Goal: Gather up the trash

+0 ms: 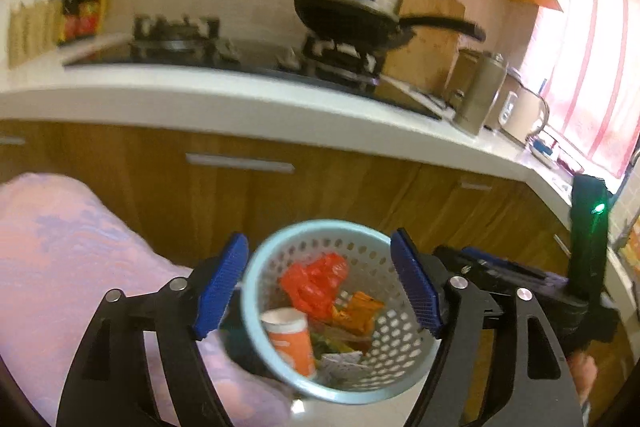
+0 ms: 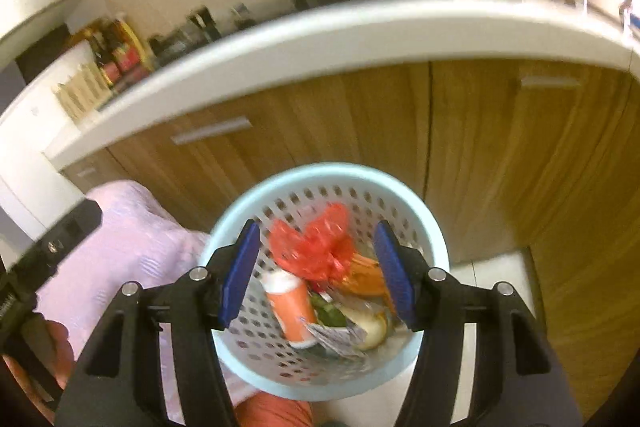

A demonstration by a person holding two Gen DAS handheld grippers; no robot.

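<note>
Hovering over the bin: both tongs hang above the pale blue perforated basket, lower middle of each frame.
Left tongs: released, blue pads spread wide to either side of the basket rim, nothing pinched.
Right tongs: also released, pads apart over the basket mouth, not gripping anything.
Trash: it's all down inside the basket, a crumpled red plastic bag, an orange and white cup on its side, an orange wrapper, plus some pale and green scraps too blurry to name.
Basket spot: on a light floor, right beside pink cloth at lower left, in front of wooden cabinet doors.
Desk: white counter across the middle, black pan on the stove up top.
</note>
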